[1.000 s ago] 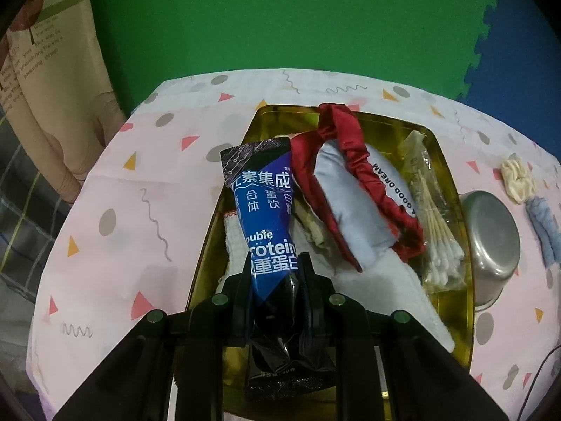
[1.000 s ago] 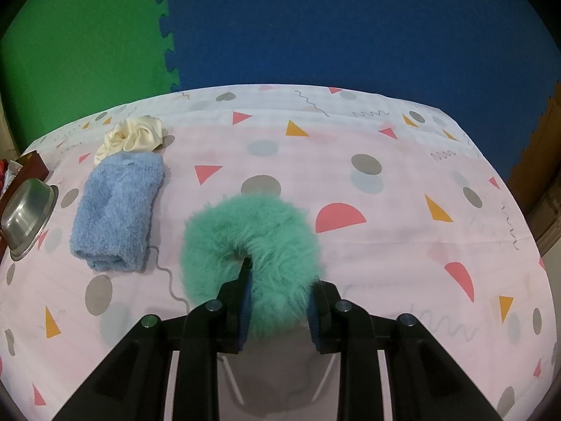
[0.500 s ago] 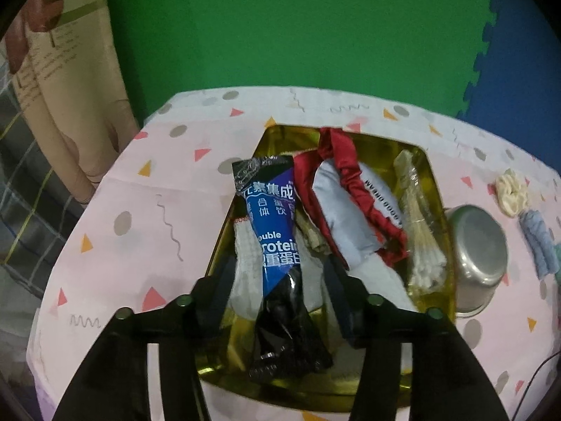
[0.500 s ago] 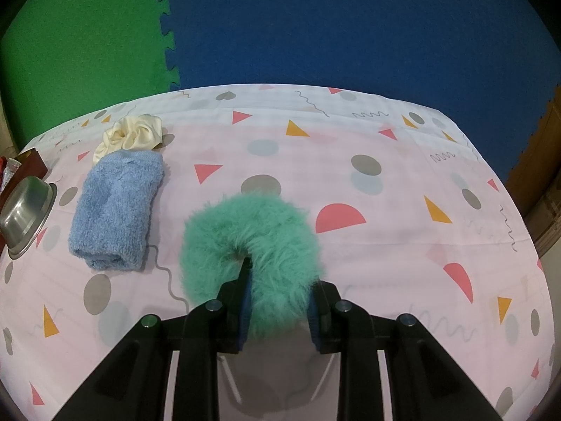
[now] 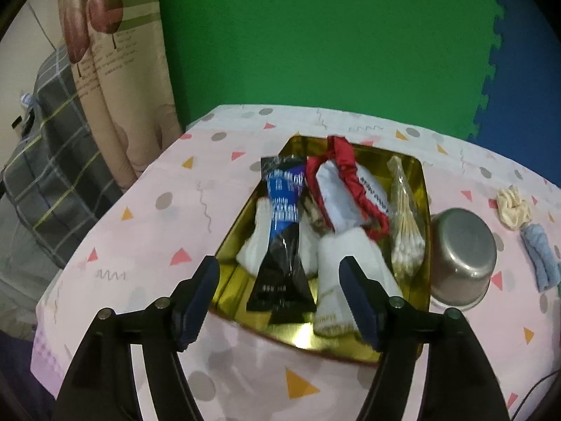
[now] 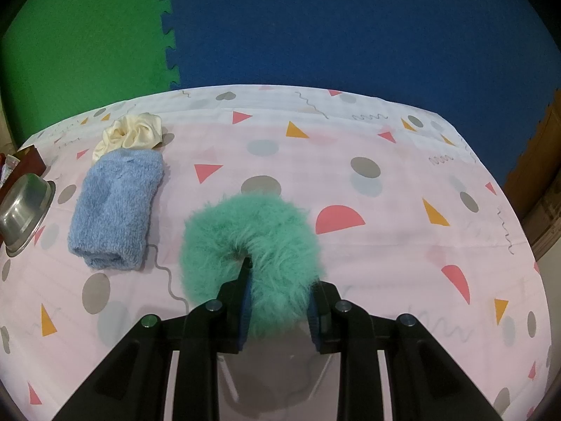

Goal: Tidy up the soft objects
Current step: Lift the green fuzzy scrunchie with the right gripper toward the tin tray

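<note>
In the left wrist view a gold tray (image 5: 231, 245) holds a blue-and-black snack packet (image 5: 284, 231), a red scrunchie (image 5: 345, 175) around a pale pouch, white cloths (image 5: 354, 266) and a bag of cotton swabs (image 5: 406, 224). My left gripper (image 5: 278, 280) hangs above the tray's near end, its jaws opening, with the packet lying loose below them. In the right wrist view my right gripper (image 6: 280, 298) is shut on a fluffy green scrunchie (image 6: 252, 242) resting on the tablecloth. A folded blue towel (image 6: 117, 207) and a cream scrunchie (image 6: 131, 133) lie to its left.
A steel bowl (image 5: 463, 256) stands just right of the tray, seen also as the steel bowl (image 6: 24, 210) at the left edge of the right wrist view. The table's left edge drops off beside a curtain (image 5: 115, 80). Green and blue foam mats back the table.
My left gripper let go of the snack packet, opened wide and pulled back and up from the tray. The packet now lies in the tray. The right gripper has not moved.
</note>
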A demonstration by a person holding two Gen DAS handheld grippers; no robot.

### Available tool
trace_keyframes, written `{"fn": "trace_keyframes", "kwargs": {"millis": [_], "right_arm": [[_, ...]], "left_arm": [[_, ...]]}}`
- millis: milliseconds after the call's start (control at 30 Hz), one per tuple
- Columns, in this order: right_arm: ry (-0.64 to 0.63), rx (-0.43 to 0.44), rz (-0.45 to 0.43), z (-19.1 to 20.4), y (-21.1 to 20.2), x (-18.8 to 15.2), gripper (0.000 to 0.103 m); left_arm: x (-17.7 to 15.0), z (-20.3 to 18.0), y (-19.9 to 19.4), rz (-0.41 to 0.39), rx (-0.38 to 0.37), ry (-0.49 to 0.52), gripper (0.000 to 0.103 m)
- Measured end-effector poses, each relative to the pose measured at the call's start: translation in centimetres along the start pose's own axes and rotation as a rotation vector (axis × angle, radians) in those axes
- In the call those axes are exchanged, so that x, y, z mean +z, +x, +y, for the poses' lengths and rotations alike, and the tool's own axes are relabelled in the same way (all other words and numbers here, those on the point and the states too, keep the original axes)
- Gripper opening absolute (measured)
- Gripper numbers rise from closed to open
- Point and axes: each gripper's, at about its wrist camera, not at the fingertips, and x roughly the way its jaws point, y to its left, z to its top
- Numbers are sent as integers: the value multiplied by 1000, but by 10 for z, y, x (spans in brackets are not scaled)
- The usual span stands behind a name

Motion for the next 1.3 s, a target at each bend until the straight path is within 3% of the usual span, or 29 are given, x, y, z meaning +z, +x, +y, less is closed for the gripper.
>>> {"fn": "trace_keyframes", "kwargs": {"millis": [167,600,1300], "right_arm": [[-9,-19,3,2,0,0,25],[-25,-67,-11,19,-25,12,23],[-114,134,-112,101,-80,44,23]], "left_arm": [[-11,6,1,16,-4,-49,71],[-15,10,10,15,20,-16,76],[-14,22,11,11,63,-51,81]]}}
